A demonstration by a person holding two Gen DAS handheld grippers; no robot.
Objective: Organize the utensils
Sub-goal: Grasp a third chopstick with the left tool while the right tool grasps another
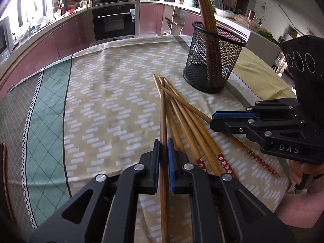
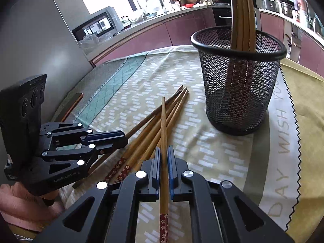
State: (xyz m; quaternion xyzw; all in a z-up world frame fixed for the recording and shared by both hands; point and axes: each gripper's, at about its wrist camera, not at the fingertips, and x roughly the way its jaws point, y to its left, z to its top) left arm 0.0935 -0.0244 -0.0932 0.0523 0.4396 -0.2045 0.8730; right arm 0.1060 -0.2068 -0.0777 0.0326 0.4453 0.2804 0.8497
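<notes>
A black mesh holder (image 1: 212,60) (image 2: 239,81) stands on the tablecloth with several chopsticks upright in it. Several loose bamboo chopsticks (image 1: 188,133) (image 2: 145,139) lie in a fan in front of it, their red flowered ends toward me. My left gripper (image 1: 163,141) (image 2: 126,138) is shut on a darker brown chopstick (image 1: 162,111) (image 2: 149,115) at the left of the pile. My right gripper (image 2: 164,148) (image 1: 211,119) is shut on a light chopstick (image 2: 163,121) (image 1: 186,104) that crosses over the others. Both held sticks point toward the holder.
A patterned tablecloth (image 1: 101,101) covers the round table, with a yellow-green cloth (image 2: 307,105) under the holder's far side. A wooden chair back (image 1: 4,172) is at the left edge. A pink sleeve (image 1: 299,206) holds the right gripper. Kitchen counters and an oven (image 1: 113,22) lie beyond.
</notes>
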